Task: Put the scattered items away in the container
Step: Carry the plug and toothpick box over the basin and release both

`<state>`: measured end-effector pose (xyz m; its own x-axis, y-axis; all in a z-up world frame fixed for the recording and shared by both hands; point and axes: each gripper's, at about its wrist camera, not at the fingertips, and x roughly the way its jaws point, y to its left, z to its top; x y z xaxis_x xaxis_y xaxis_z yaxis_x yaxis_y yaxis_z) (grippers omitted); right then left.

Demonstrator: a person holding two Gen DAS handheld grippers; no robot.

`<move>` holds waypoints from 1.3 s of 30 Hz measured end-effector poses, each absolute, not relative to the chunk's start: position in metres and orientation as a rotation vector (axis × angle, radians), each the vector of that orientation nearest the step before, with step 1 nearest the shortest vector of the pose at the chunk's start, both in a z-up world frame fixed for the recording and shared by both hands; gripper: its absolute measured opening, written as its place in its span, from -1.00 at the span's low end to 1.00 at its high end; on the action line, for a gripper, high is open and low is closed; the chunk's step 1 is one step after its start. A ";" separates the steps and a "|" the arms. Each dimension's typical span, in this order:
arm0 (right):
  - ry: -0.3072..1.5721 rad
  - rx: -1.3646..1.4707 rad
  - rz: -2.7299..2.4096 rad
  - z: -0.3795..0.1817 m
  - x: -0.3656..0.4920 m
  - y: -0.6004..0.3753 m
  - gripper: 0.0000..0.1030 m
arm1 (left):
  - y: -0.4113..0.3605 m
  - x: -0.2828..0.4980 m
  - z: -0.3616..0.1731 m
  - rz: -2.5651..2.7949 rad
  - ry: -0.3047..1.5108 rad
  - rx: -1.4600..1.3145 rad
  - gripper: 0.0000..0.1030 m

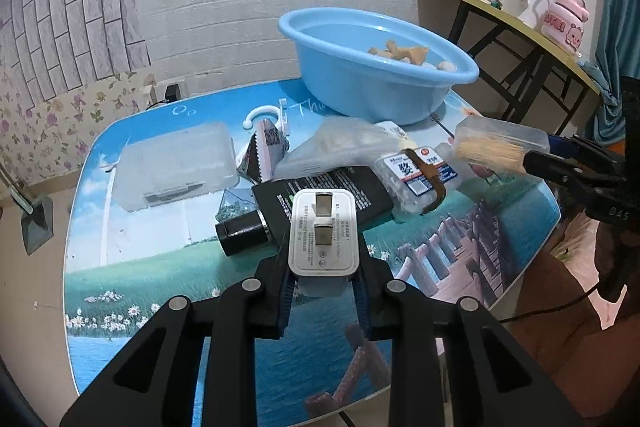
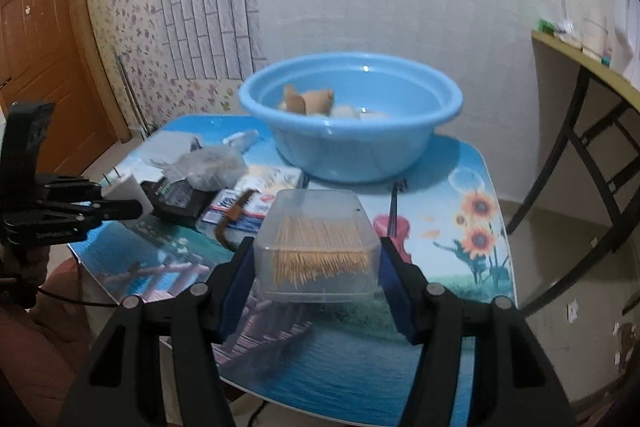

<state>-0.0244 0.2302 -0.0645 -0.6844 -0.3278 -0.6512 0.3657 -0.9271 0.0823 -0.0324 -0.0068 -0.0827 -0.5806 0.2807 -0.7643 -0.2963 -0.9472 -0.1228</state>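
Near the blue basin point(image 1: 376, 67), above the printed table point(image 1: 160, 267): white plug adapter point(image 1: 323, 235), clamped in left gripper point(image 1: 322, 283); clear toothpick box point(image 2: 316, 247), clamped in right gripper point(image 2: 316, 267). Before the basin, on the table: black bottle point(image 1: 320, 195), translucent case point(image 1: 176, 163).

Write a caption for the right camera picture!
Right gripper carries a toothpick box toward the blue basin.

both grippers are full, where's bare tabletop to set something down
Free: the near strip in front of the black bottle, and the sunflower corner right of the blue basin. Crowded: the middle, from the clear lidded box to the labelled pack.
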 end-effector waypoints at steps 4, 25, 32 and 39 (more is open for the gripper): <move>0.046 0.947 -2.581 -0.055 -0.023 0.232 0.14 | -0.008 -0.036 -0.071 2.554 0.023 -1.192 -0.54; -0.037 0.784 -2.617 -0.013 -0.047 0.241 0.14 | 0.035 -0.092 -0.019 2.539 0.074 -1.026 -0.54; -0.054 0.777 -2.613 -0.015 -0.067 0.245 0.14 | 0.057 -0.115 -0.016 2.512 0.087 -1.025 -0.54; -0.067 0.797 -2.606 -0.024 -0.089 0.250 0.14 | 0.074 -0.140 -0.015 2.497 0.113 -1.032 -0.54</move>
